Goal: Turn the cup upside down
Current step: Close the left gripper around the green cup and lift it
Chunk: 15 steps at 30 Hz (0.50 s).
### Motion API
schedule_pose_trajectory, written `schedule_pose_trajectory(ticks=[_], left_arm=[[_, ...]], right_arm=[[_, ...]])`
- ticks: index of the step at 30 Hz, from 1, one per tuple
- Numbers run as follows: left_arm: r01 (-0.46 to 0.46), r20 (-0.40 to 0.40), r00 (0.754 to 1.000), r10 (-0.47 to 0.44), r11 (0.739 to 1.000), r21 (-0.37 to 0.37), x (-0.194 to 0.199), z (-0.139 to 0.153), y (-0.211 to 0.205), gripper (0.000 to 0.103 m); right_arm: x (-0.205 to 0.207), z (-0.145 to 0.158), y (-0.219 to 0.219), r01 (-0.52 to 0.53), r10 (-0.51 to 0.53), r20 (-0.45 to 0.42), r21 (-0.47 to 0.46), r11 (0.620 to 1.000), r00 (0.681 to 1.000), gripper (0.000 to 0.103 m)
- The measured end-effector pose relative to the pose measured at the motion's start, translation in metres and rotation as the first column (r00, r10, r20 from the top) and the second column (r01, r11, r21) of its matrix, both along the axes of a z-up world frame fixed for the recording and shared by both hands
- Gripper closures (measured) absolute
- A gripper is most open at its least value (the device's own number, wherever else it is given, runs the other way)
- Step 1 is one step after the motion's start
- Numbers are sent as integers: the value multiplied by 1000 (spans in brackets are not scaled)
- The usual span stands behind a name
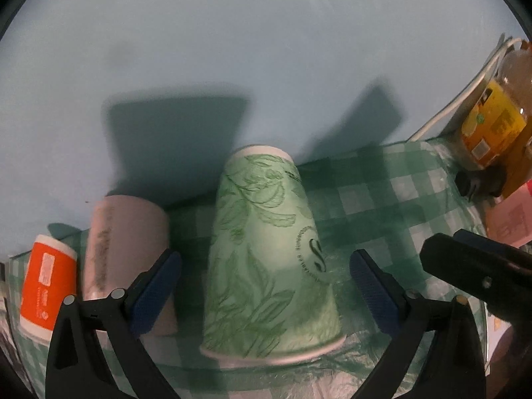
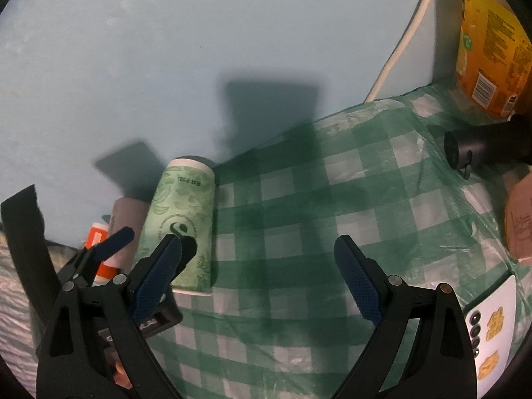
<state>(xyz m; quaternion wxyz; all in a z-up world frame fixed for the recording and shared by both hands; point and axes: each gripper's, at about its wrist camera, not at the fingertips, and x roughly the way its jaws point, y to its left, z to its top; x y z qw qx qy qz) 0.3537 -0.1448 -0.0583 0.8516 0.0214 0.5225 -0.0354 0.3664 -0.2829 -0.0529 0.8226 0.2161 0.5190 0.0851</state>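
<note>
A green leaf-print paper cup [image 1: 266,259] stands upside down, rim on the green checked tablecloth [image 1: 382,199]. My left gripper [image 1: 266,296] is open, its blue-padded fingers [image 1: 156,296] on either side of the cup and apart from it. In the right wrist view the same cup [image 2: 183,222] stands at the left, behind the left finger. My right gripper [image 2: 259,279] is open and empty over the cloth, to the right of the cup. The left gripper's blue fingertip [image 2: 114,237] shows beside the cup there.
A pink cup [image 1: 126,252] and an orange-labelled cup [image 1: 46,286] stand left of the green cup. A yellow-labelled bottle [image 1: 495,123], a black cylinder [image 2: 482,146], a pink object [image 2: 518,219] and a phone [image 2: 492,326] lie at the right. A pale blue wall [image 1: 232,50] is close behind.
</note>
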Motion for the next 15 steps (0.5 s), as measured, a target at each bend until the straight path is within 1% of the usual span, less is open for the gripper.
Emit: schedule_pose_trajectory(ticks=[1, 3, 4, 6, 15], left_arm=[[5, -10, 1000, -5, 1000, -2, 2, -3, -1, 7], [9, -32, 999, -10, 1000, -7, 6, -8, -4, 16], [5, -34, 999, -5, 1000, -6, 7, -10, -4, 17], [-1, -45, 999, 1, 1000, -13, 10, -15, -4, 25], [31, -33, 999, -32, 999, -28, 1, -15, -1, 26]], right_arm=[[0, -1, -1, 1, -1, -1, 1, 1000, 1000, 10], [1, -2, -2, 1, -1, -3, 2, 1000, 1000, 10], [2, -3, -2, 3, -3, -5, -1, 1000, 1000, 10], [2, -6, -4, 4, -4, -7, -1, 1000, 1000, 10], [-10, -4, -10, 3, -2, -7, 8, 1000, 1000, 10]])
